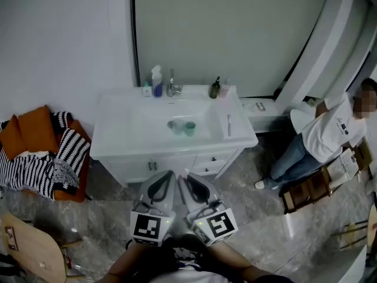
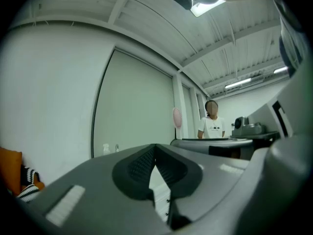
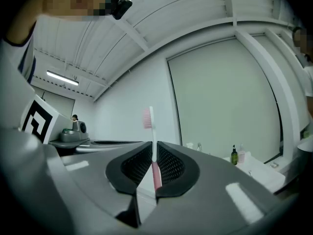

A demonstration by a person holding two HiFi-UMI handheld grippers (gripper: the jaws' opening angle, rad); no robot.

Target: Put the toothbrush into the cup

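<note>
Toothbrush (image 3: 152, 141) clamped upright in right gripper (image 3: 154, 154), bristles up, handle end free, likely for dropping into green cup (image 1: 189, 128) at frame centre; left gripper (image 2: 155, 153) clenched, empty.

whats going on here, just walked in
A person stands back from the white sink unit with a gripper in each hand. The right gripper is clamped on a pink toothbrush, bristle end up. The left gripper is shut with nothing in it. A clear cup and a green cup sit in the basin, well ahead of both grippers, so the toothbrush is not yet in a cup.
</note>
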